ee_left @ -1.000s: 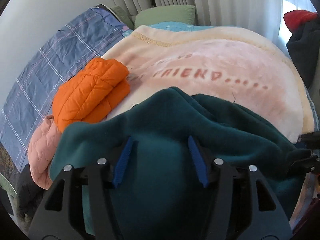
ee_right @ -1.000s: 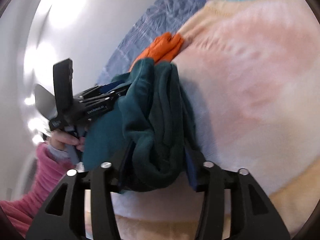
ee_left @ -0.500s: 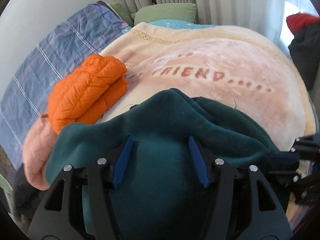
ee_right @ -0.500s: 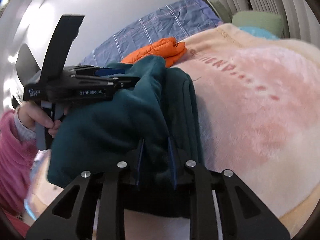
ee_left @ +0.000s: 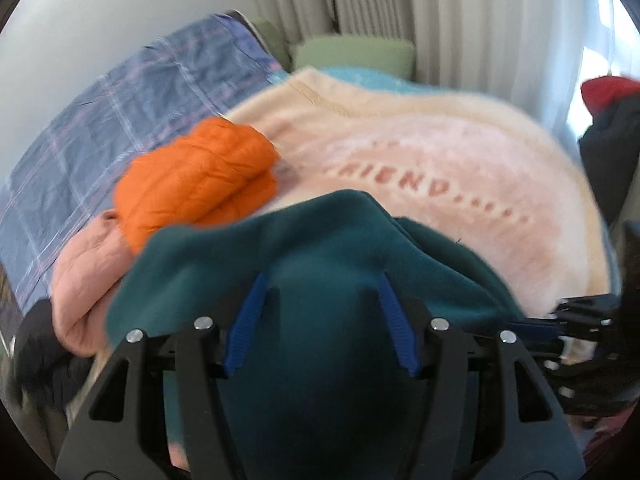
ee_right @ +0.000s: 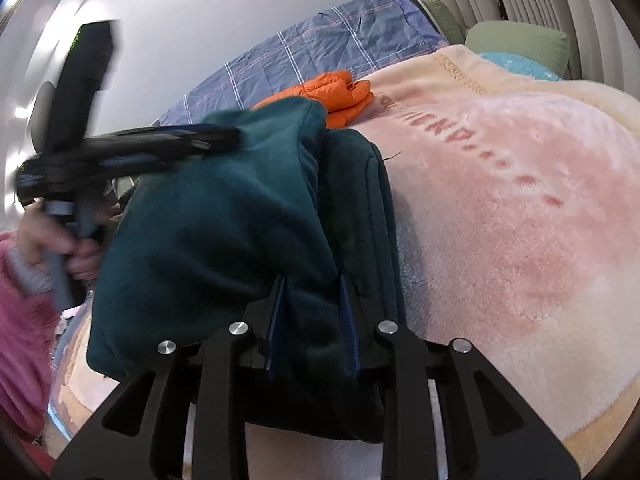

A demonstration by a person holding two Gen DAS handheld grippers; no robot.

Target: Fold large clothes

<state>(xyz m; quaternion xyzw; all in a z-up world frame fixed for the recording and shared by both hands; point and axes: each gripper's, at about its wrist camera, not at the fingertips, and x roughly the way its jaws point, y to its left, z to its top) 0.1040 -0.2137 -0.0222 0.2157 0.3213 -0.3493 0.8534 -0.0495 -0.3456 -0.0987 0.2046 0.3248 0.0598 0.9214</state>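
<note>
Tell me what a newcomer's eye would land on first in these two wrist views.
First, the dark teal fleece garment bunched in the foreground on the pink blanket lettered "FRIEND". The right gripper pinches a fold of it, while the left gripper straddles the fleece with its jaws opening. Next, the bright orange puffer jacket folded just beyond, beside the blue checked quilt.

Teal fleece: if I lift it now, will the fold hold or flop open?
The teal fleece likely flops: it drapes in soft, thick folds. The right claw pinches one bunched edge; the left claw is opening around it. The plush pile probably grips, not slips.
</note>
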